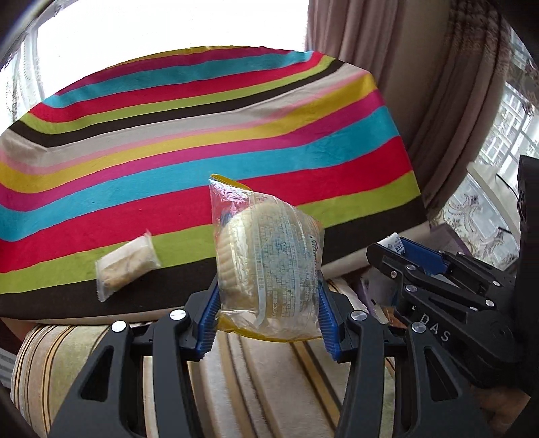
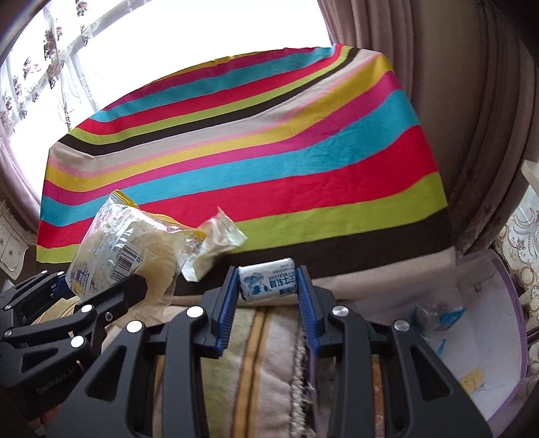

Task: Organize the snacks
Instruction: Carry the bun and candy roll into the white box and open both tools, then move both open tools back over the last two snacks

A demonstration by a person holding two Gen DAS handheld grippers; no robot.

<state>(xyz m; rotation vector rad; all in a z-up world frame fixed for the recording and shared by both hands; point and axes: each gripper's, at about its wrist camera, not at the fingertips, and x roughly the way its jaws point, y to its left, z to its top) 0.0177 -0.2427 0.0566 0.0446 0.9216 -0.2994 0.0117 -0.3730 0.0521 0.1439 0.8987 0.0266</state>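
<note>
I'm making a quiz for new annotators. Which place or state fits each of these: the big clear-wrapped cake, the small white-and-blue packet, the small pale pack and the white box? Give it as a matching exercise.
Things:
1. big clear-wrapped cake
2. small white-and-blue packet
3. small pale pack
4. white box

Places:
A. lying on the striped cloth
B. clamped in the right gripper
C. low at the right, snacks inside
D. clamped in the left gripper

Pairs: 1-D, 2-B, 3-A, 4-C

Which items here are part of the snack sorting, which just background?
Job:
- clear cake packet, clamped in left gripper
- small white-blue packet, clamped in right gripper
- loose clear packet on striped cloth
- white box, probably the bin

Background:
- curtain
- window
</note>
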